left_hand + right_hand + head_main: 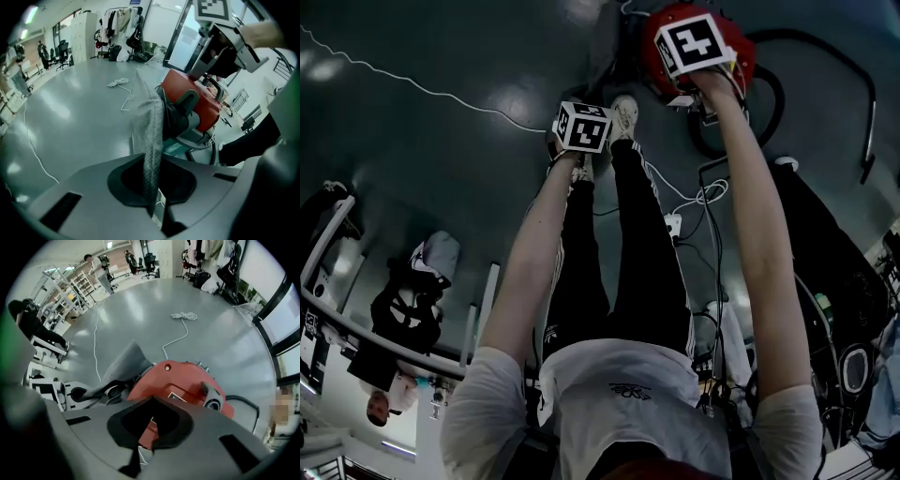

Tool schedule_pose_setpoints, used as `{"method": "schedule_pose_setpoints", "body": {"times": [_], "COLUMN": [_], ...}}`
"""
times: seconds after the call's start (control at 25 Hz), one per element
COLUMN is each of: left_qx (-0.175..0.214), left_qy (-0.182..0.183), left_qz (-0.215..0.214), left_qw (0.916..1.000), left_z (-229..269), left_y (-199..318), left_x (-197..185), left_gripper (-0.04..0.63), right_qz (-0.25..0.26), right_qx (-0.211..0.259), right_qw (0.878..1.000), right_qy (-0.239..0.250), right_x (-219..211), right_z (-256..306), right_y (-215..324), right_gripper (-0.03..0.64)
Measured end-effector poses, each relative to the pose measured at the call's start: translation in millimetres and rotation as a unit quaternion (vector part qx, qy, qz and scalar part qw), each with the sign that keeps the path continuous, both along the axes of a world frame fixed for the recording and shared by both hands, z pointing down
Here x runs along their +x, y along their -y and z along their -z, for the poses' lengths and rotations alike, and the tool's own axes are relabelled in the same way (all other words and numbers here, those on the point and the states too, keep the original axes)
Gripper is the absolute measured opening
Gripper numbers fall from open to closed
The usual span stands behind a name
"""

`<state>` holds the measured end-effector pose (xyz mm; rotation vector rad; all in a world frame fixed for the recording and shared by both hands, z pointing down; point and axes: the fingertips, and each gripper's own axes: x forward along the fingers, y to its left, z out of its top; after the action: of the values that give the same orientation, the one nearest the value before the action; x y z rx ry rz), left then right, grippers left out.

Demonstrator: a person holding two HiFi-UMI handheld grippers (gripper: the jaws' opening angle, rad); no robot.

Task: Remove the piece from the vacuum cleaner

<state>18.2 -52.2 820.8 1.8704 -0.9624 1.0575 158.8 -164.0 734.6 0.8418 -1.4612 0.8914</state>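
Note:
The red vacuum cleaner [741,58] stands on the grey floor ahead of the person's feet, and shows in the left gripper view [194,101] and the right gripper view [180,380]. A grey mesh fabric piece [151,126] runs from the vacuum's side into my left gripper [155,199], which is shut on it. The same fabric [123,363] appears stretched between the vacuum and the left gripper [77,394]. My right gripper [694,42] sits on top of the vacuum. Its jaws [156,427] look closed together over the red lid. Whether they pinch anything is hidden.
A black hose [825,42] loops behind the vacuum. A white cable [412,86] trails over the floor, with a coil [117,83] further off. The person's shoes [623,114] stand close to the vacuum. A metal frame [328,272] is at left, with clothes racks and people far back.

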Motion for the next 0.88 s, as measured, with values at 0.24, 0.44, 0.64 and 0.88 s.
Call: {"method": "schedule_pose_setpoints", "body": {"times": [0.24, 0.44, 0.64, 0.88], "left_qx": [-0.029, -0.018, -0.033, -0.041], "left_qy": [0.0, 0.006, 0.005, 0.023], "left_qz": [0.002, 0.02, 0.024, -0.013], "left_qw": [0.9996, 0.9996, 0.9992, 0.9988], "left_z": [-10.0, -4.9, -5.6, -9.3], "left_y": [5.2, 5.0, 7.9, 21.3], "left_x": [5.8, 2.0, 1.8, 10.8], "left_gripper": [0.017, 0.017, 0.017, 0.017], "right_qz": [0.058, 0.101, 0.125, 0.183], "right_qx": [0.071, 0.105, 0.101, 0.105], "right_qw": [0.995, 0.987, 0.983, 0.968], "right_qy": [-0.034, -0.066, -0.089, -0.137], "right_x": [-1.6, -7.2, -6.6, -3.7], "right_z": [-3.2, -2.9, -3.4, -7.0], "right_y": [-5.0, -3.4, -2.6, 6.7], "right_gripper": [0.0, -0.002, -0.002, -0.002]}}
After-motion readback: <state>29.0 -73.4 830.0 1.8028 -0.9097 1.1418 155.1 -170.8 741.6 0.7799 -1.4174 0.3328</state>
